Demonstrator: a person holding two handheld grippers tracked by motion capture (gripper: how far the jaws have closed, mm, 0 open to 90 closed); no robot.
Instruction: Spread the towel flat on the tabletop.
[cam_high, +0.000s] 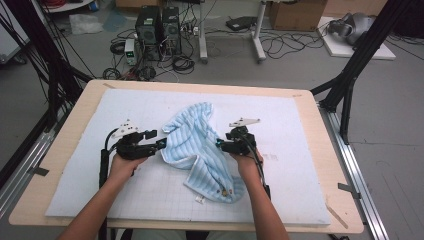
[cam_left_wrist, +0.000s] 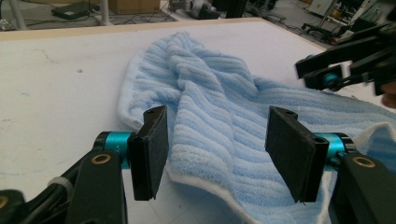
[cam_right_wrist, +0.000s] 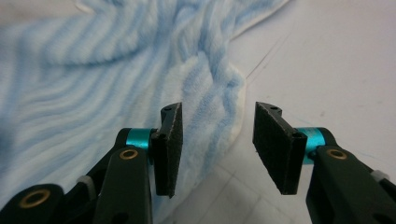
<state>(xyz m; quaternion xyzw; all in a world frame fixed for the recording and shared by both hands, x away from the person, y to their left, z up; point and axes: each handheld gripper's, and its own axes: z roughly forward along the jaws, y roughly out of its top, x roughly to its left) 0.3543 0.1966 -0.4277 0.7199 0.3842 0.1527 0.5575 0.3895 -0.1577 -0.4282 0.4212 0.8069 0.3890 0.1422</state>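
A crumpled light-blue striped towel (cam_high: 197, 145) lies in the middle of the white mat (cam_high: 100, 190). My left gripper (cam_high: 161, 139) sits at the towel's left edge, open, its jaws straddling the towel's white hem (cam_left_wrist: 219, 154). The right gripper (cam_high: 220, 144) is at the towel's right side, also open, with a fold of the towel's edge (cam_right_wrist: 212, 93) just beyond its jaws. In the left gripper view the right gripper (cam_left_wrist: 317, 72) shows at the upper right, over the towel. Nothing is clamped in either one.
The mat covers a wooden table (cam_high: 65, 135). Black frame posts (cam_high: 350, 75) stand at both sides. Computers (cam_high: 157, 27), cables and a cardboard box (cam_high: 295, 14) are on the floor behind the table. A small white tag (cam_high: 199, 199) lies on the mat near the towel's lower end.
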